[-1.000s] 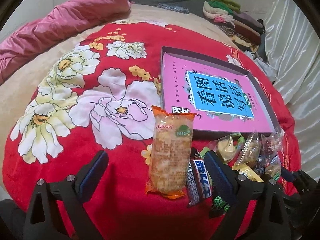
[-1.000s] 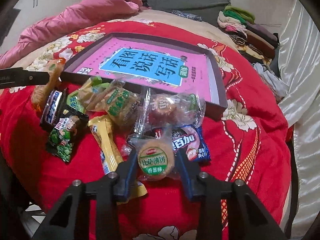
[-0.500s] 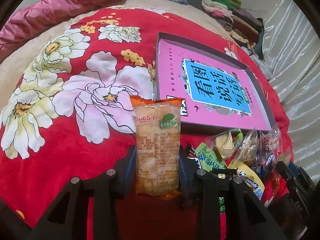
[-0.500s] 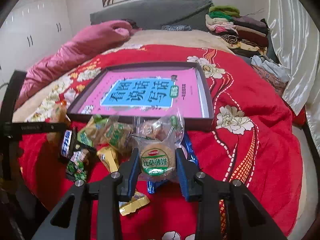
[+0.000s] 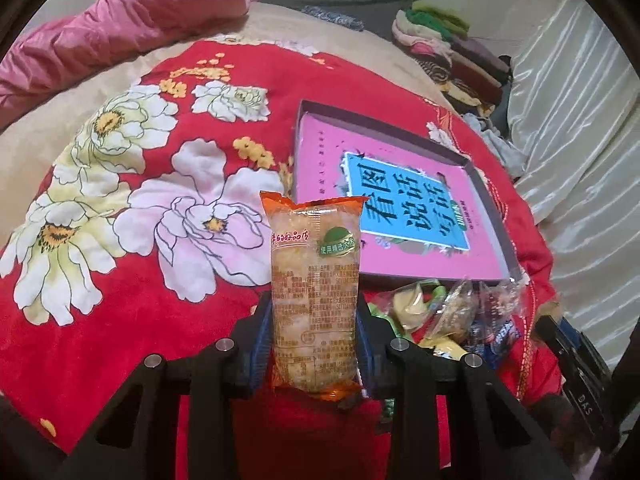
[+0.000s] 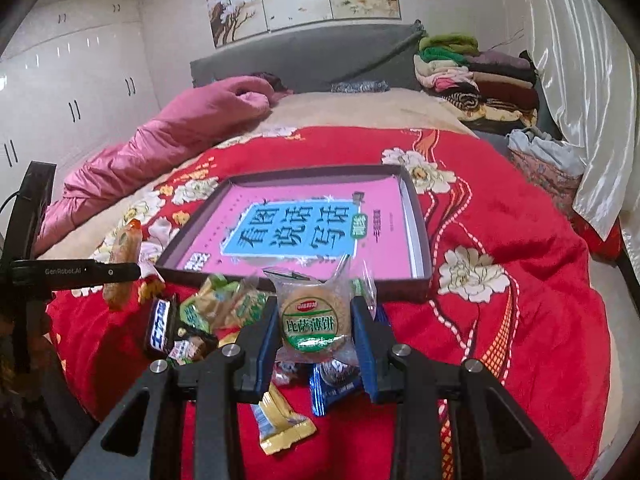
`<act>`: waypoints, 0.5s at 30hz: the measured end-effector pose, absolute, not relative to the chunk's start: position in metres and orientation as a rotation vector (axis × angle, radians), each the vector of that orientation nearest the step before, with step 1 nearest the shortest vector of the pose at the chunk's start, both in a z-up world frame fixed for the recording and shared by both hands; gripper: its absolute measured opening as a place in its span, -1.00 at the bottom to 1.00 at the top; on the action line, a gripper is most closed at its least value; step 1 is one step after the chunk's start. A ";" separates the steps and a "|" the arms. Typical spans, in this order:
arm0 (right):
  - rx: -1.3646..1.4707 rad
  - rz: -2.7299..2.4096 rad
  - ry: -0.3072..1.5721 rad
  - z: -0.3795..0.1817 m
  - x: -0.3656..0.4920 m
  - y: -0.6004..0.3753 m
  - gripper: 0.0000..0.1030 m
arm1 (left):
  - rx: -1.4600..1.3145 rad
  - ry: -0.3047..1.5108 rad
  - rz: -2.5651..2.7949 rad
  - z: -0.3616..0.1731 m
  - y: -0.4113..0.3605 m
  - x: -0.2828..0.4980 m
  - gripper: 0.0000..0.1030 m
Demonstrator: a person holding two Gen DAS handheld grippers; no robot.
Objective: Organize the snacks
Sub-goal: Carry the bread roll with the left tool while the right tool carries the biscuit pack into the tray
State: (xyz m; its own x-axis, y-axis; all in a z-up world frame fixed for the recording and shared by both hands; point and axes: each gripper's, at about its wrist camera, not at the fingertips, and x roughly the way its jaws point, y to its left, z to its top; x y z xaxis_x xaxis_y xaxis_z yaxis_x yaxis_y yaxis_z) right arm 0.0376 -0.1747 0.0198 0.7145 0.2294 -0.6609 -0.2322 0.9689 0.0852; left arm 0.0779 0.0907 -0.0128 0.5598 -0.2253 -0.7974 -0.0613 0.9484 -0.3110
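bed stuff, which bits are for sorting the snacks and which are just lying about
For the job:
- orange packet in left tongs
- round biscuit in right tongs
- snack pile
- shallow box

Lying about:
- pink quilt
- folded clothes

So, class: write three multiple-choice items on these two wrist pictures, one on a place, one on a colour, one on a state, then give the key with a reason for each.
1. Where does the pink book lie?
A. inside the shallow dark box
B. on the folded clothes
C. under the pink quilt

2. What colour is the blanket under the snacks?
A. blue with stripes
B. red with white flowers
C. plain grey

3. What is the right gripper doing?
A. hanging open over the box
B. shut on a round biscuit pack
C. shut on a black candy bar

Key: A, the shallow dark box has its rim all round the book; B, red cloth with pale blooms shows in both views; B, the round biscuit pack sits pressed between both pads.
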 end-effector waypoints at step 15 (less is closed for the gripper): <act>0.020 0.258 0.638 0.031 0.061 -0.185 -0.31 | -0.242 0.952 -0.114 0.005 0.060 0.079 -0.28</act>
State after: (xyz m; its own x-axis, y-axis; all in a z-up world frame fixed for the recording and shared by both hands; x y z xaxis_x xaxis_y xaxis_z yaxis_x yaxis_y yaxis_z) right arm 0.0614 -0.1850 0.0306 0.7724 0.2443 -0.5862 -0.2323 0.9678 0.0972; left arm 0.0790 0.0604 0.0054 0.5763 -0.2023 -0.7918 -0.0102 0.9670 -0.2546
